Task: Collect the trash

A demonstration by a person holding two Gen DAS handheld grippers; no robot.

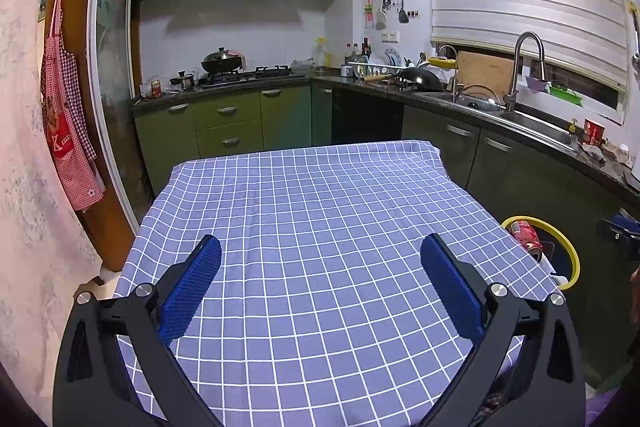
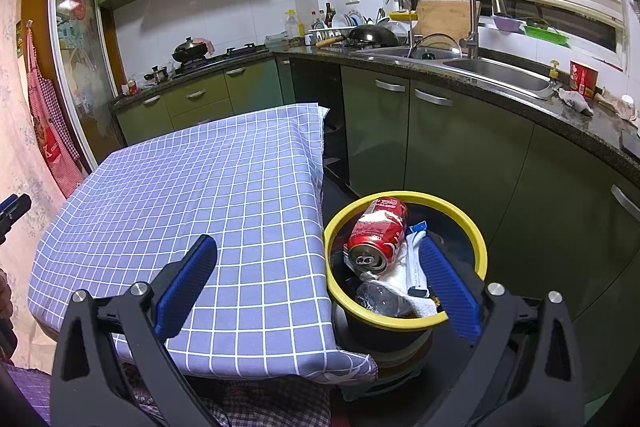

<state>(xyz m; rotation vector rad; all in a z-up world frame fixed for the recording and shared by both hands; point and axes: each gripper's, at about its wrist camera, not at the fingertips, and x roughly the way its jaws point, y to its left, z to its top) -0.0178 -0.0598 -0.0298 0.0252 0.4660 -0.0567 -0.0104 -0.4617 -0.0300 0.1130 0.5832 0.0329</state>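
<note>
The left claw (image 1: 320,259) is spread wide and holds nothing; its blue pads (image 1: 188,295) hang over the near part of the table (image 1: 320,187), which is covered by a blue-and-white checked cloth. The right claw (image 2: 320,259) is also spread wide and empty. Its left finger sits above the table's (image 2: 180,187) near right corner, and its right finger (image 2: 450,287) sits over the near rim of the trash bin (image 2: 478,239).

The trash bin, black with a yellow rim, stands on the floor just beside the table's right edge. Inside it lie a red soda can (image 2: 378,237), tilted with its opened top toward the camera, a crumpled clear plastic bottle (image 2: 380,297), white paper (image 2: 400,277) and a blue-and-white wrapper (image 2: 414,267).

In the left wrist view, the bin's rim (image 1: 568,247) and the can (image 1: 526,233) show past the table's right edge.
</note>
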